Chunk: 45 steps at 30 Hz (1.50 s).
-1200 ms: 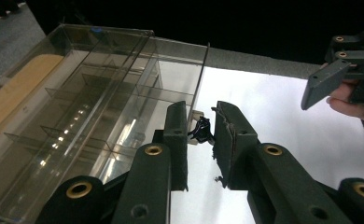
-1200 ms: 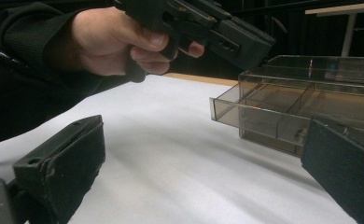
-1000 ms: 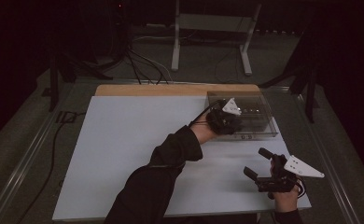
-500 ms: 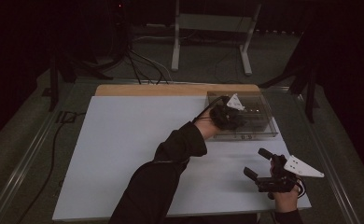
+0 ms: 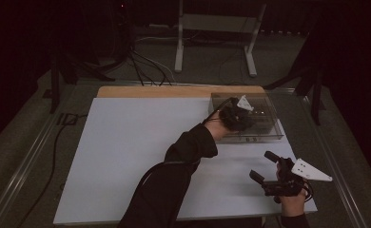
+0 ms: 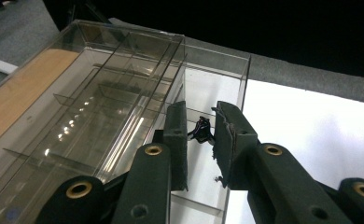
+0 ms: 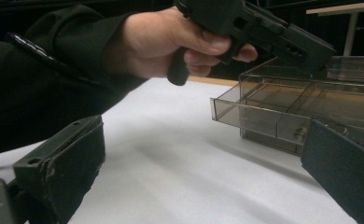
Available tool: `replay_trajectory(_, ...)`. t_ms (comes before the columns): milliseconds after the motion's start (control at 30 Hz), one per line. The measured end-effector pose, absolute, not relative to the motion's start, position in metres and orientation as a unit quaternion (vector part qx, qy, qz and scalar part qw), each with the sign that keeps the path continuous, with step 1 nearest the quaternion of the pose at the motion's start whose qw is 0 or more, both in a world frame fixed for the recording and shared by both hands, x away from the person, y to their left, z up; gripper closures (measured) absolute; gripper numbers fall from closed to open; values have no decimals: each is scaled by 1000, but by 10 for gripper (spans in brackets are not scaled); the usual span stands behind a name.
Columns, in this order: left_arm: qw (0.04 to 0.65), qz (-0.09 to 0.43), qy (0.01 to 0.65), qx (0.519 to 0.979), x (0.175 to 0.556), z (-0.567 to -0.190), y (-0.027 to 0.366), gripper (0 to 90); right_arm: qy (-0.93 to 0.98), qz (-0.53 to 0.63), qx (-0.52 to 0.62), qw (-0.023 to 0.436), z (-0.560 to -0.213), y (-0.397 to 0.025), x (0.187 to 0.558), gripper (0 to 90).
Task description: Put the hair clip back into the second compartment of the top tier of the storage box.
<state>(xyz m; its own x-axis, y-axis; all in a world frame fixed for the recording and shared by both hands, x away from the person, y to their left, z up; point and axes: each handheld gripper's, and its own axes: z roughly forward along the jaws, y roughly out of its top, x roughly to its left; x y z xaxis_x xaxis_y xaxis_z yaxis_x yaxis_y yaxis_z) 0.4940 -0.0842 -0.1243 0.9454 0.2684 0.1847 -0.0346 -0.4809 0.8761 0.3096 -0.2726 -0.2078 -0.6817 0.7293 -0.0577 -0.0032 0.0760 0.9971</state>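
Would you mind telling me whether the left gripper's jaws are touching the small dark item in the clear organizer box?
Apart. In the left gripper view the small dark item lies in the clear organizer box beyond the left gripper, white floor showing around it.

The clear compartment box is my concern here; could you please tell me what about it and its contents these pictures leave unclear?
- Small dark item in the clear compartment box, left gripper view: too small and partly behind the left tool to identify.
- High view: the hand and left tool cover the box's middle.
- Right gripper view: the box's right end is cut off by the edge.
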Motion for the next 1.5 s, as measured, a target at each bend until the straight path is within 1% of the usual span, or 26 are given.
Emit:
replay_trajectory(500, 491, 138, 79, 857, 503, -136, -101, 763, 673, 623, 270, 293, -208, -272, 310, 0)
replay_trajectory(833, 488, 140, 84, 857, 503, -137, -102, 757, 675, 621, 269, 294, -208, -272, 310, 0)
replay_trajectory(900, 492, 143, 86, 854, 502, -136, -101, 733, 676, 621, 269, 293, -208, -271, 310, 0)
replay_trajectory(967, 496, 141, 89, 852, 502, -134, -101, 689, 676, 620, 269, 294, -208, -271, 310, 0)
replay_trajectory(1033, 497, 143, 95, 851, 502, -133, -100, 600, 676, 620, 269, 293, -208, -271, 310, 0)
replay_trajectory(1100, 503, 143, 96, 847, 501, -132, -98, 556, 676, 620, 269, 293, -208, -271, 310, 0)
replay_trajectory(1167, 505, 146, 98, 845, 499, -131, -96, 495, 676, 621, 269, 293, -208, -271, 310, 0)
replay_trajectory(1400, 513, 144, 108, 839, 497, -125, -87, 410, 678, 619, 268, 291, -208, -270, 311, 0)
replay_trajectory(1500, 514, 141, 110, 839, 496, -124, -85, 393, 678, 619, 269, 290, -209, -270, 311, 0)
